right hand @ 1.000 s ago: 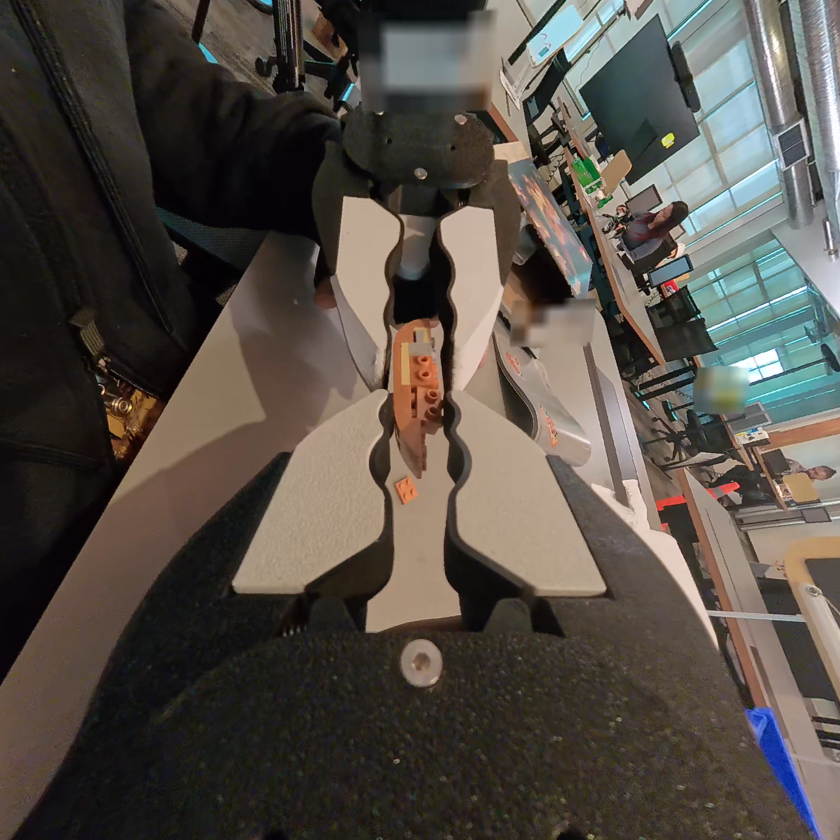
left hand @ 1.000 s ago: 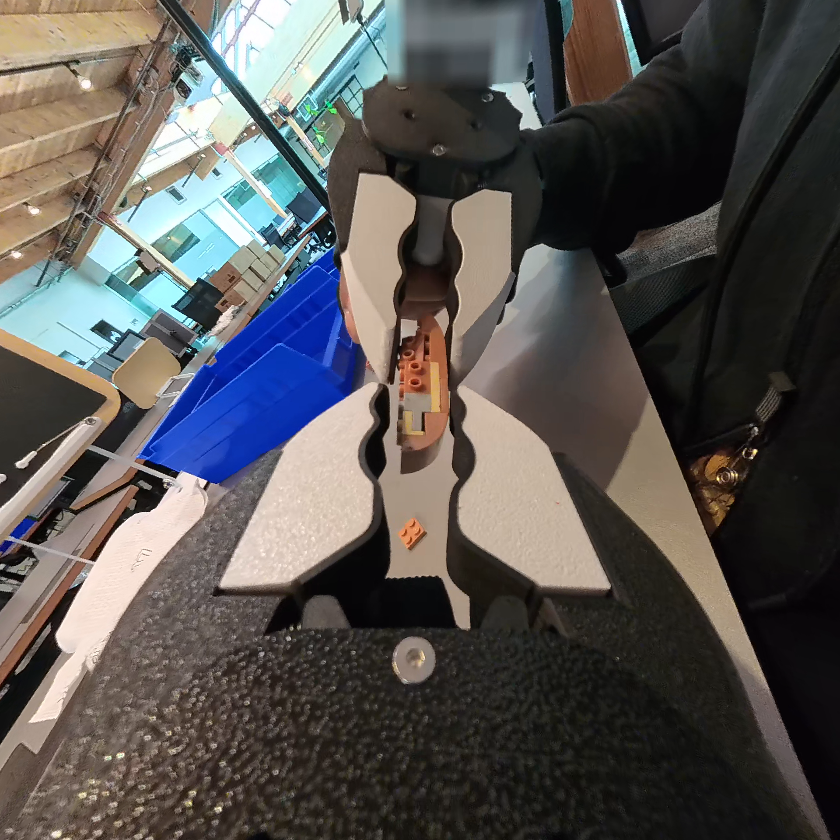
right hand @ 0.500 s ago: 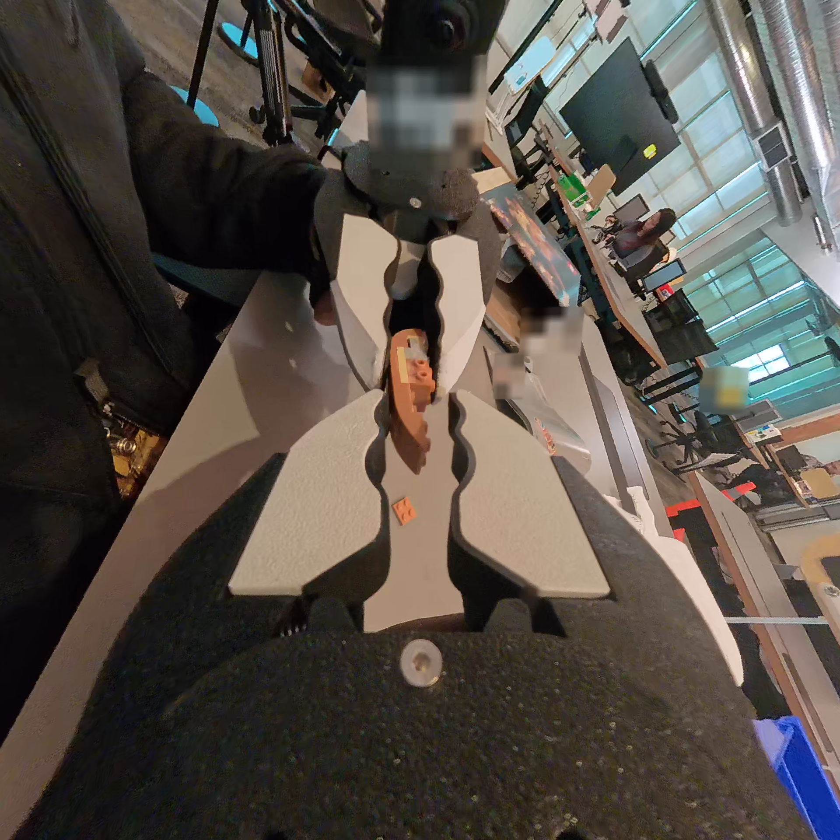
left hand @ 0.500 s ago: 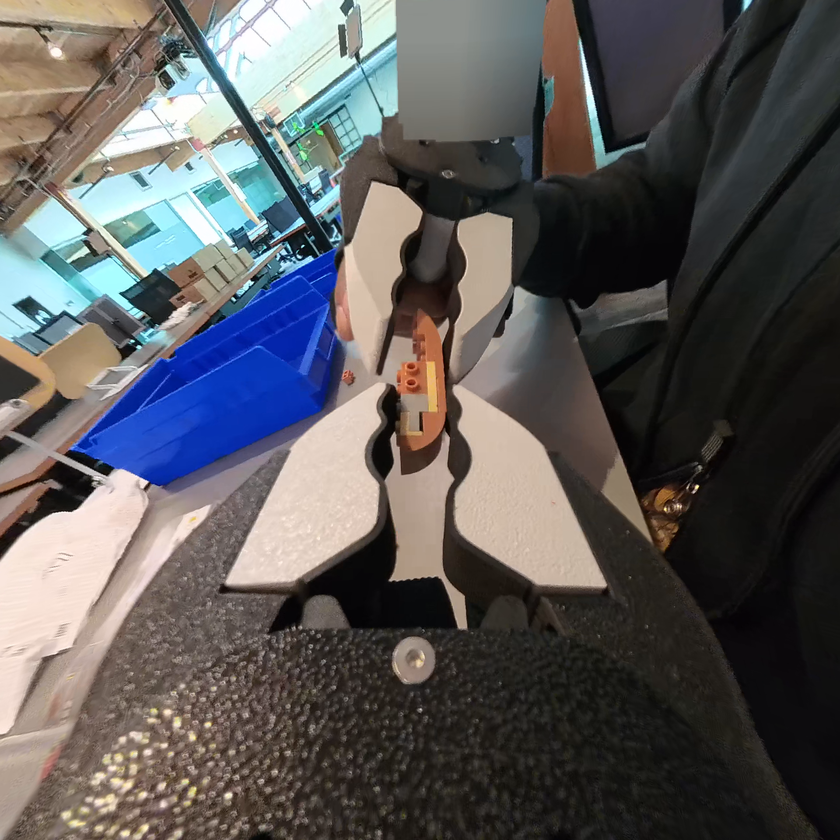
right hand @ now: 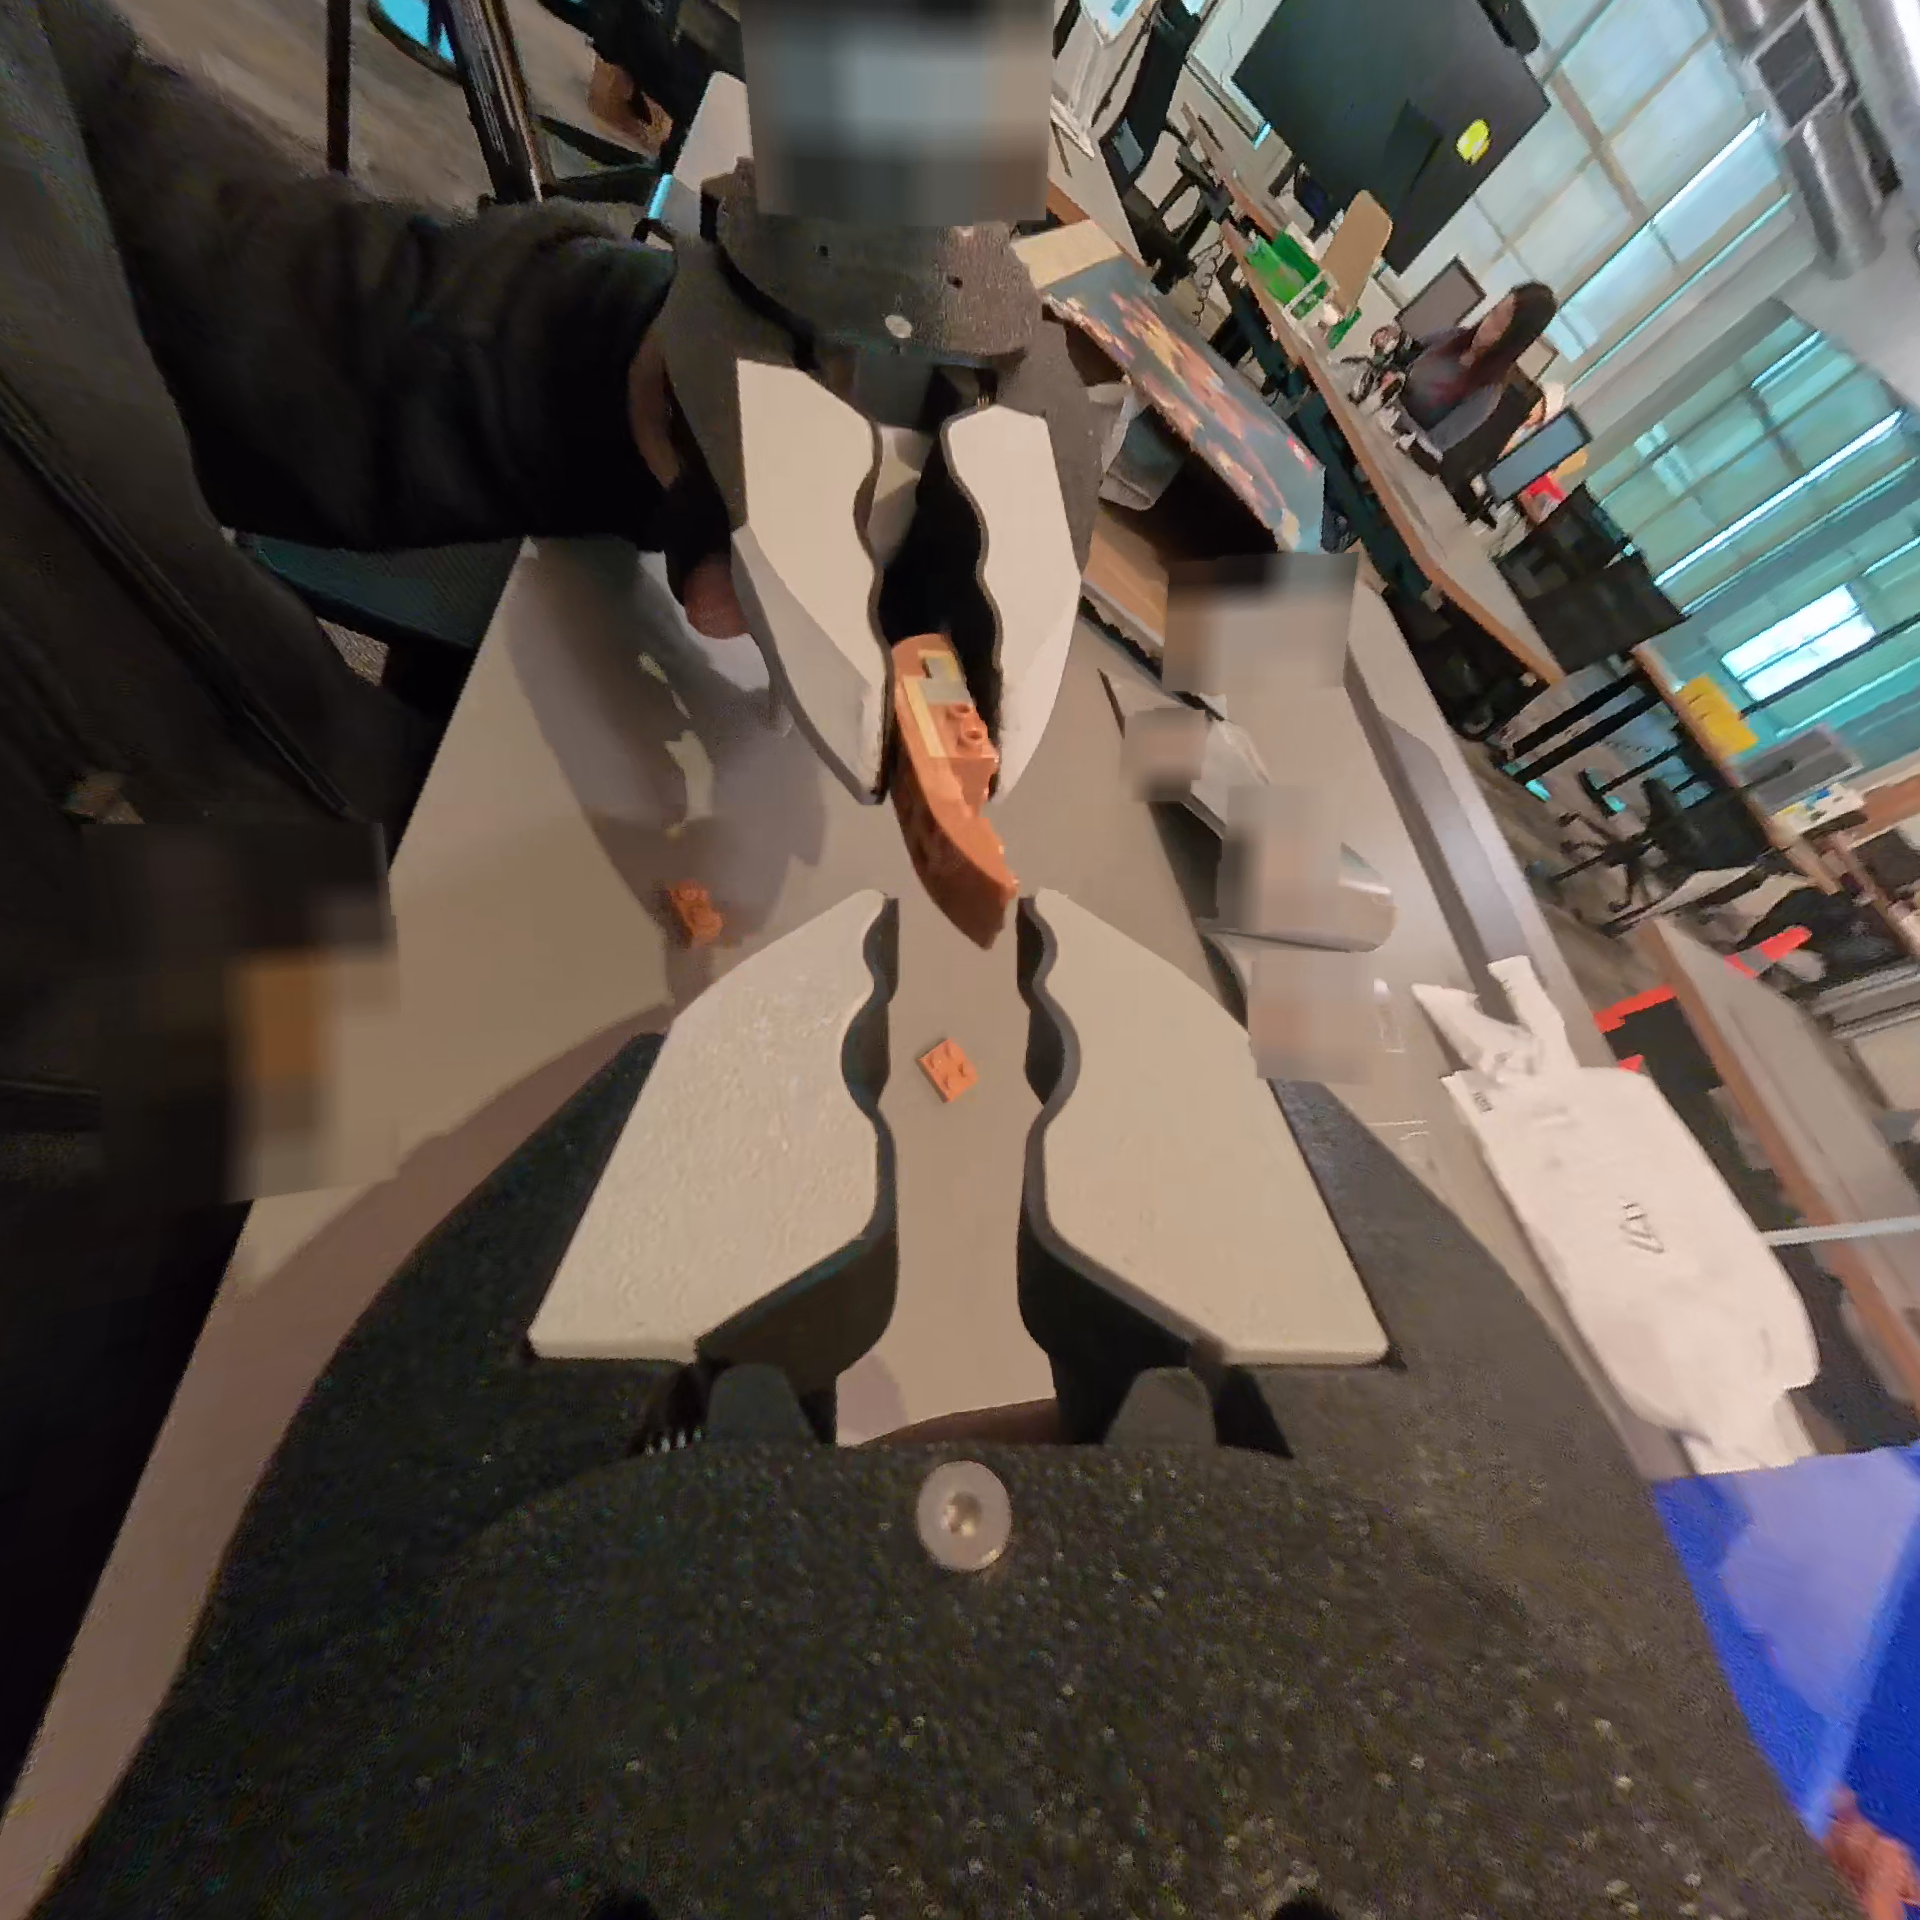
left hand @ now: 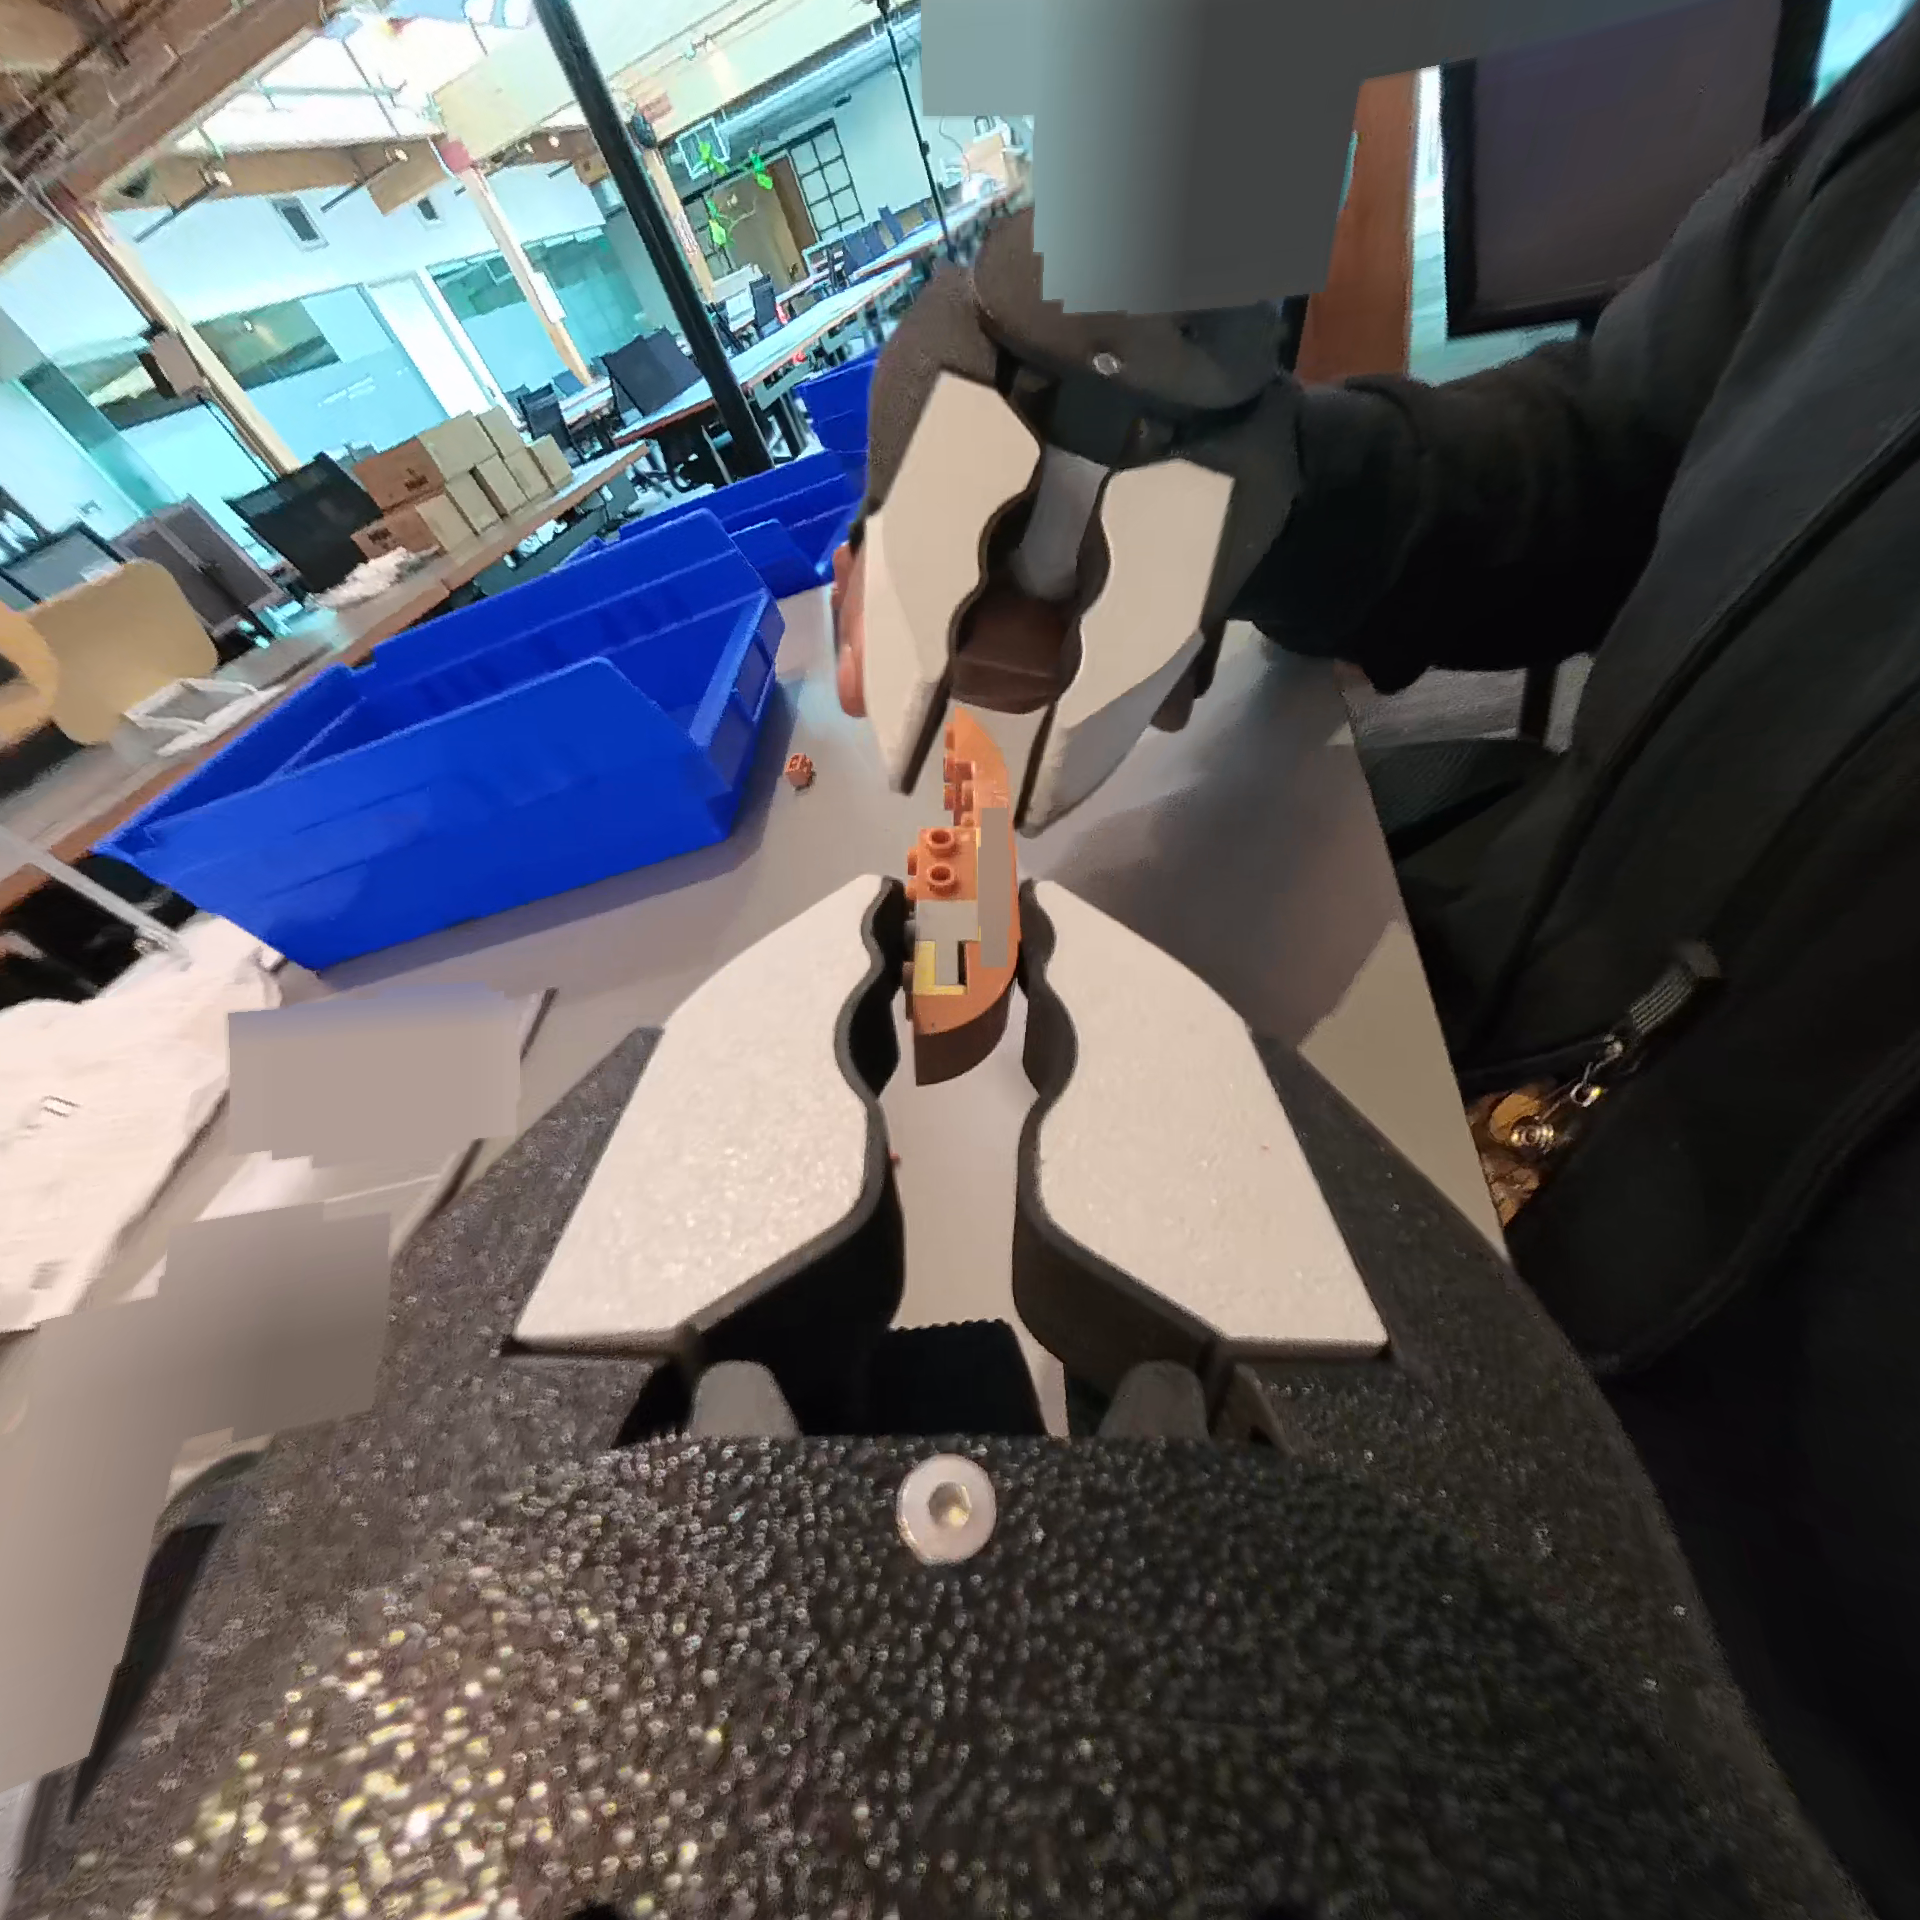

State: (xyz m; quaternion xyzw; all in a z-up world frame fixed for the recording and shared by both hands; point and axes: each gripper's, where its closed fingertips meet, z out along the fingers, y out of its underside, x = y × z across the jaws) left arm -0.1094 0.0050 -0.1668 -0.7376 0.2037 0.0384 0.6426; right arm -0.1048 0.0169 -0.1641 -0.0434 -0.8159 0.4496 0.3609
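Observation:
A brown and orange boat-shaped brick model (left hand: 961, 997) is held in the air above the grey table (left hand: 1195, 935). My left gripper (left hand: 956, 888) is shut on one end of it. The right wrist view shows that grip from the far side, with the left gripper (right hand: 935, 790) on the model (right hand: 951, 831). My right gripper (right hand: 954, 904) faces it, jaws a little apart. The model's free end sits just at its fingertips, with a gap on the left side. In the left wrist view the right gripper (left hand: 966, 805) flanks the far end without pressing on it.
A small orange plate (right hand: 947, 1070) and a small brown brick (right hand: 694, 914) lie on the table below. Blue bins (left hand: 468, 769) stand to the left in the left wrist view. White paper (right hand: 1621, 1195) lies to one side. A person in a black jacket (left hand: 1714, 727) sits at the table's edge. Both grippers' tips are close together, under 4 cm apart. Both grippers' tips are roughly 11 cm from the small orange plate (right hand: 947, 1070).
My right gripper, which was around the model a second ago, has drawn back, so only the model's tip lies at its fingertips. My left gripper keeps hold of it. Both views have swung.

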